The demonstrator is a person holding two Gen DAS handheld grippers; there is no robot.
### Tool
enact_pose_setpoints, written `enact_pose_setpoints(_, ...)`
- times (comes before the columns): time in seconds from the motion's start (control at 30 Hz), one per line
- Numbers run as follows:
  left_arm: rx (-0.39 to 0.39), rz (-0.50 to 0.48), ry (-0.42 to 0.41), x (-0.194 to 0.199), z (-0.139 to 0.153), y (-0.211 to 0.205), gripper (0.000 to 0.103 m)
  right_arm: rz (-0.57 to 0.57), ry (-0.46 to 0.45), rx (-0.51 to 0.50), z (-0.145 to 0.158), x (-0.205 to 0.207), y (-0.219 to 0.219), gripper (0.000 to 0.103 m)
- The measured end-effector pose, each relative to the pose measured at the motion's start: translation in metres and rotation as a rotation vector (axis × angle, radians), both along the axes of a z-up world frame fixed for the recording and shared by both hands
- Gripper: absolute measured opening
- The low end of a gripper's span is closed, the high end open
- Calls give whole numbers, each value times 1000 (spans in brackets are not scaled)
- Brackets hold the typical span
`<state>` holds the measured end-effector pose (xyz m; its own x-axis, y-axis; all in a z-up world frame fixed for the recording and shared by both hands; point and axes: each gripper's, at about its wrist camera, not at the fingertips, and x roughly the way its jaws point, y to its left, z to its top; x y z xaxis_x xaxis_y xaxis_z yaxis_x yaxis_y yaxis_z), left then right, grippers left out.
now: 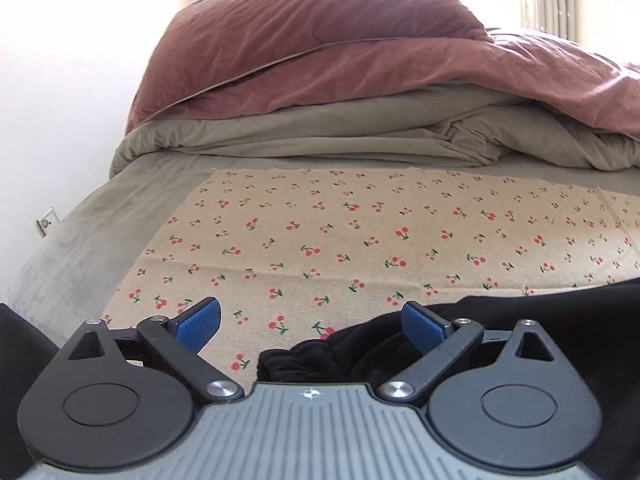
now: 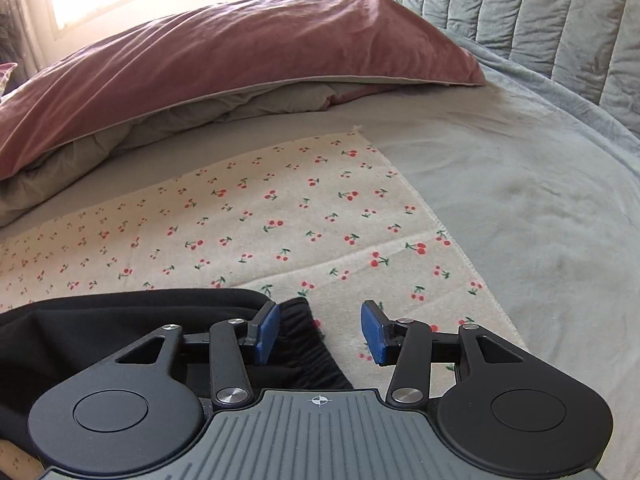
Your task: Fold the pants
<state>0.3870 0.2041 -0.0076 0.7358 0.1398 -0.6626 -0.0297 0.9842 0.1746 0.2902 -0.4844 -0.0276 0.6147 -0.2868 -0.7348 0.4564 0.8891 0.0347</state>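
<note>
Black pants [image 1: 520, 320] lie on a cherry-print cloth [image 1: 360, 232] spread over the bed. In the left wrist view their gathered elastic end [image 1: 300, 360] sits low between the fingers of my left gripper [image 1: 316, 328], which stands wide open, its blue pads [image 1: 200, 322] clear of the fabric. In the right wrist view the pants [image 2: 100, 320] fill the lower left, and a ribbed elastic band [image 2: 304, 344] lies between the jaws of my right gripper [image 2: 320, 334]. That gripper is open; its left pad is close to the cloth edge, the right pad over bare print.
A pink duvet [image 1: 320, 40] over a grey-green one [image 1: 320, 132] is piled at the far side of the bed. A grey sheet [image 2: 520, 200] extends right, with a quilted grey headboard [image 2: 540, 12] behind. A wall socket [image 1: 47, 221] sits at the left.
</note>
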Motion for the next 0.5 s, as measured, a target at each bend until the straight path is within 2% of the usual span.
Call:
enact_pose_setpoints(0.07,32,-48,22,7,-14,-10,97,11,42,-7,-12,20,4,42)
enact_pose_setpoints(0.13,97,-2,76,17,-31,-18,98,6,116,-28,-29,35,11,41)
enact_pose_setpoints(0.17,129,25,129,23,-44,-20,98,2,119,-47,-34,37,15,41)
enact_pose_setpoints(0.2,131,30,125,24,-48,-22,93,-1,107,-71,-36,38,19,39)
enact_pose_setpoints(0.23,130,25,92,20,-47,-24,85,0,109,-80,-36,39,21,32)
enact_pose_setpoints(0.27,121,-2,82,19,-45,-26,62,0,112,-84,-35,40,22,29)
enact_pose_setpoints(0.3,116,-17,88,19,-44,-27,53,6,123,-91,-32,42,24,24)
enact_pose_setpoints(0.4,150,-35,82,17,-39,-31,43,21,92,-151,-13,43,31,19)
enact_pose_setpoints(0.43,156,-13,57,15,-34,-30,25,11,64,-149,-5,42,31,19)
enact_pose_setpoints(0.47,152,27,45,16,-30,-25,15,-5,41,-150,2,41,30,19)
enact_pose_setpoints(0.5,108,51,38,16,-25,-20,12,-16,24,-157,8,39,30,18)
